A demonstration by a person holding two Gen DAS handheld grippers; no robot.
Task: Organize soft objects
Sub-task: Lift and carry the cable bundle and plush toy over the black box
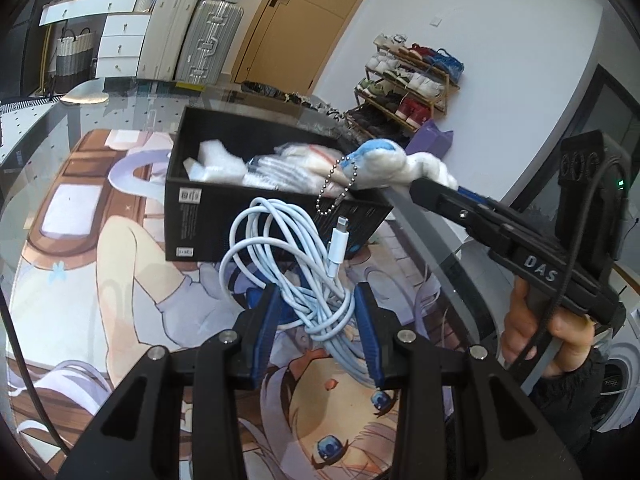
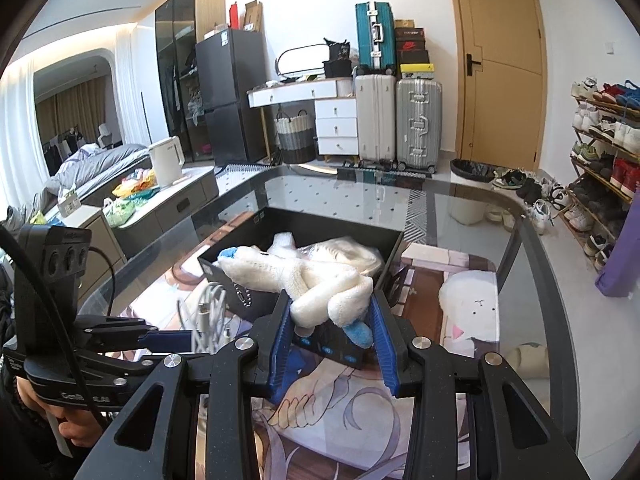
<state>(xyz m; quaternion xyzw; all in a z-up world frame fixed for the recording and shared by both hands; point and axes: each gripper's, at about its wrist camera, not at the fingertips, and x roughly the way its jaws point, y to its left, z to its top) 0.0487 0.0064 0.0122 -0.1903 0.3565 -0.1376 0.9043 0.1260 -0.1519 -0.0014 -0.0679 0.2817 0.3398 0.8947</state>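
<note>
My left gripper [image 1: 316, 316] is shut on a coiled pale blue cable [image 1: 288, 248], held just in front of a black box [image 1: 256, 216]. The box holds white foam and bagged soft items [image 1: 280, 168]. My right gripper [image 2: 330, 322] is shut on a white and blue plush toy [image 2: 304, 280] with a ball chain [image 1: 334, 192], held over the box's near corner [image 2: 344, 348]. The plush shows in the left wrist view [image 1: 396, 162] at the box's right edge. The left gripper and cable [image 2: 208, 312] show at the left in the right wrist view.
The box sits on an anime-print mat [image 1: 100, 264] on a glass table [image 2: 500, 216]. The table edge runs on the right [image 1: 432, 240]. A shoe rack [image 2: 604, 152], suitcases [image 2: 416, 124], a door and a purple mat stand beyond.
</note>
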